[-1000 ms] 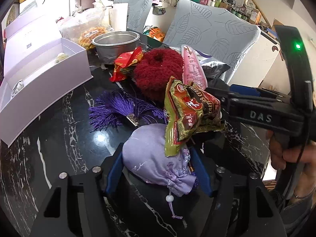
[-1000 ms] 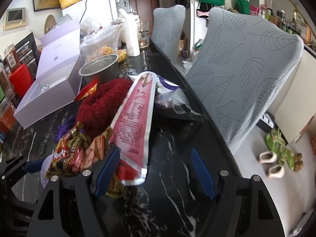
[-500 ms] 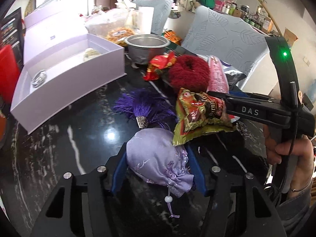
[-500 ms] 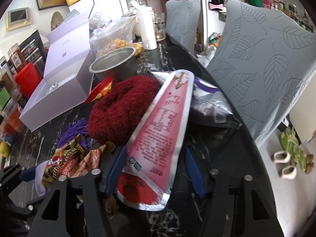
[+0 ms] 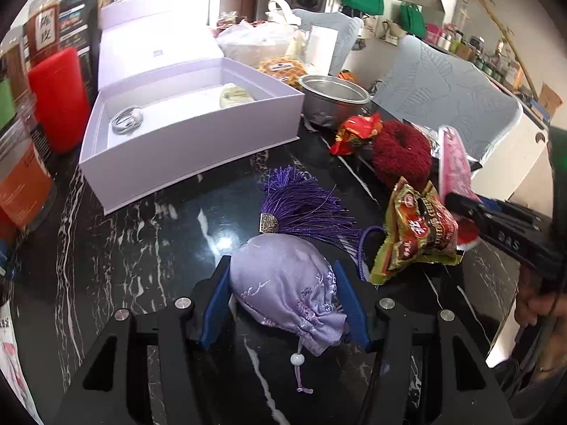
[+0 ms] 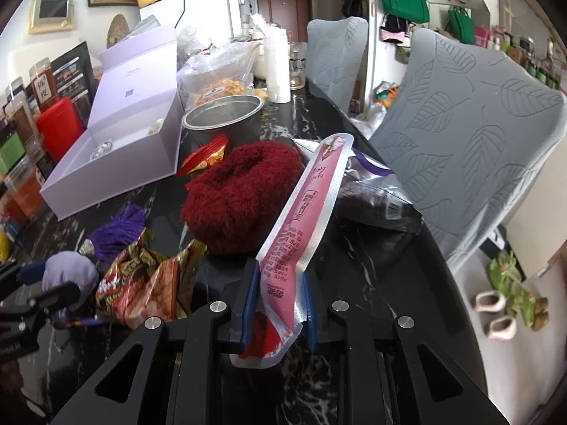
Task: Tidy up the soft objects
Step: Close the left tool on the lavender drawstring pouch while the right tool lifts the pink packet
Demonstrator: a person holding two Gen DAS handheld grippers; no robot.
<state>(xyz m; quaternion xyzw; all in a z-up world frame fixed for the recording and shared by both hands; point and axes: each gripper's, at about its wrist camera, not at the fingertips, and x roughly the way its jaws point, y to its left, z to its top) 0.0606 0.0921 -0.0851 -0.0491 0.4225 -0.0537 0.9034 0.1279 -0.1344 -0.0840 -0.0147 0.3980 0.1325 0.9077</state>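
1. Between the blue pads of the left gripper (image 5: 283, 301) sits a lilac satin pouch (image 5: 283, 283), plump, embroidered with pale flowers, its neck gathered by a drawstring with a white bead; the pads press both its sides over the black marble table (image 5: 141, 248).
2. The right gripper (image 6: 278, 304) has just been closing its jaws and now pinches a long pink sachet (image 6: 301, 219) with silver edges and printed text, which tilts up and away.
3. A fuzzy dark-red scrunchie (image 6: 241, 198) lies behind the sachet, touching it.
4. A purple tassel (image 5: 304, 205) lies just beyond the pouch.
5. A crumpled red-and-green snack packet (image 5: 414, 233) lies beside the tassel.
6. An open lilac box (image 5: 198, 134) stands farther back.
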